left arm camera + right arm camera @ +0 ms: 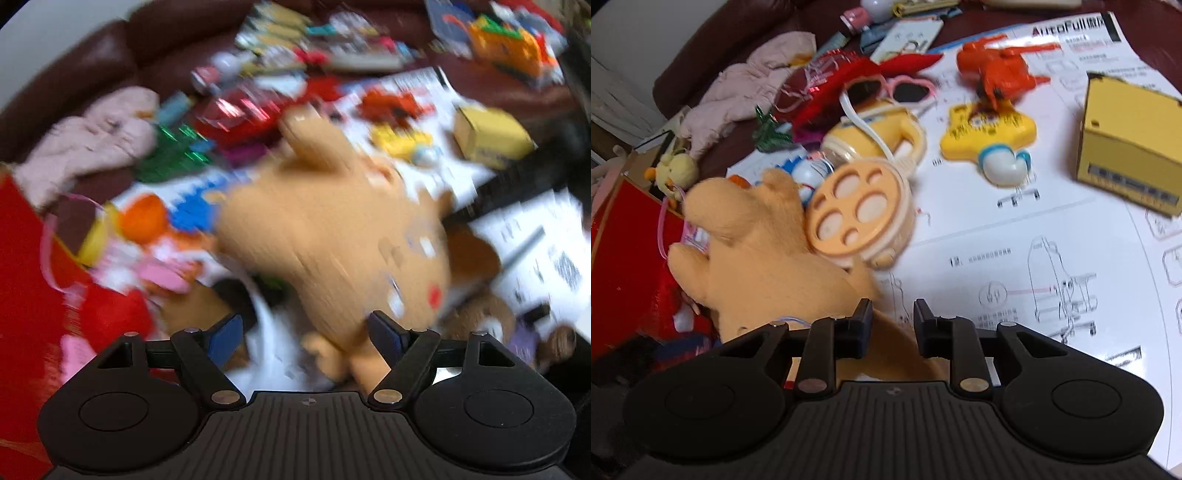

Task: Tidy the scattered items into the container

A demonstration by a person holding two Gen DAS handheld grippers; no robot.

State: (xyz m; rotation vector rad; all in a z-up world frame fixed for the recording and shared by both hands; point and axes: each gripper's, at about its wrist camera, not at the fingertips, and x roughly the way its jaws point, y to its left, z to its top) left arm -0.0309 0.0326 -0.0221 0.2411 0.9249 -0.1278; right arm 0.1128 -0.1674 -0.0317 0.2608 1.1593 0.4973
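Tan plush toy is the big thing in both views, blurry in the left one, sprawled over the toy pile beside the red box. Left gripper is spread wide with the plush's legs sitting between its blue pads, not squeezing. Right gripper has its fingers fairly close together with tan fabric in the gap, can't tell if it's actually pinching. Yellow box sits well apart on the white instruction sheet
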